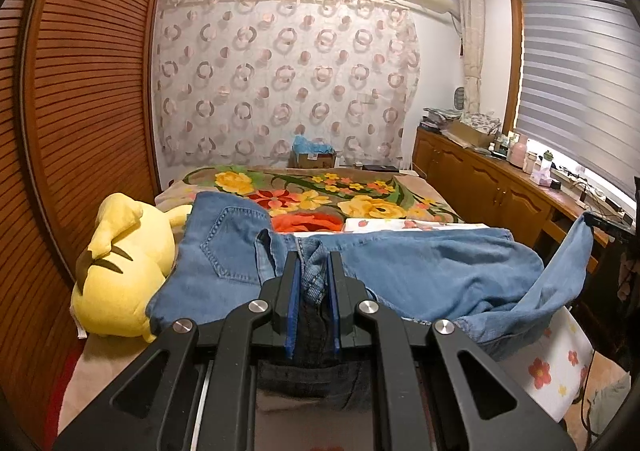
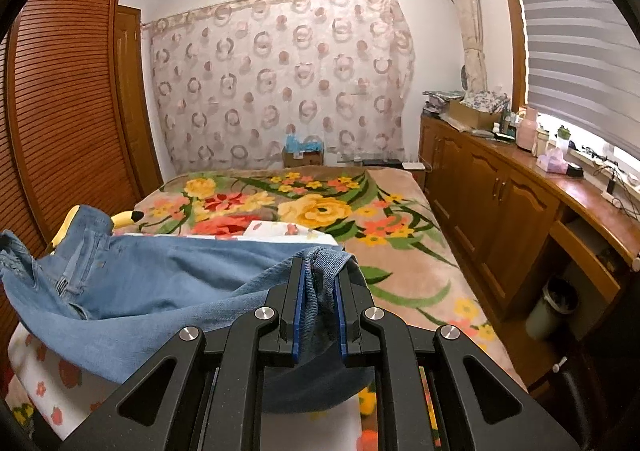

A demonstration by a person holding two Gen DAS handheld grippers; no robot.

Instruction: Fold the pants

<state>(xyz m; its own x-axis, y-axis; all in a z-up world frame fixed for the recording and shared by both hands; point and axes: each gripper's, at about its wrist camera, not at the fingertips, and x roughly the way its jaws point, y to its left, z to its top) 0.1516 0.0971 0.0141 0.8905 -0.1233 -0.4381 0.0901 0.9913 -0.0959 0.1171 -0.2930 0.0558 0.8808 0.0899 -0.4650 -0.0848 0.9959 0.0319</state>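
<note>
Left wrist: jeans [image 1: 420, 271] bunch between left gripper [image 1: 314, 271] fingers.

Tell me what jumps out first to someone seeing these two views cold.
The blue jeans dominate, stretched across the near end of the bed, with the left gripper clamped on one bunched end and the right gripper on the other. Next comes the yellow plush toy at the left beside the wardrobe, then the bright floral blanket covering the bed behind.

- A bed [image 2: 404, 211] under a floral blanket fills the room's middle.
- Behind the bed hangs a circle-patterned curtain [image 2: 280, 79].
- Right of the bed, wooden cabinets [image 2: 492, 195] stand beneath a blinded window [image 2: 580, 35].
- Left of the bed stands a louvred wardrobe [image 1: 88, 91].
</note>
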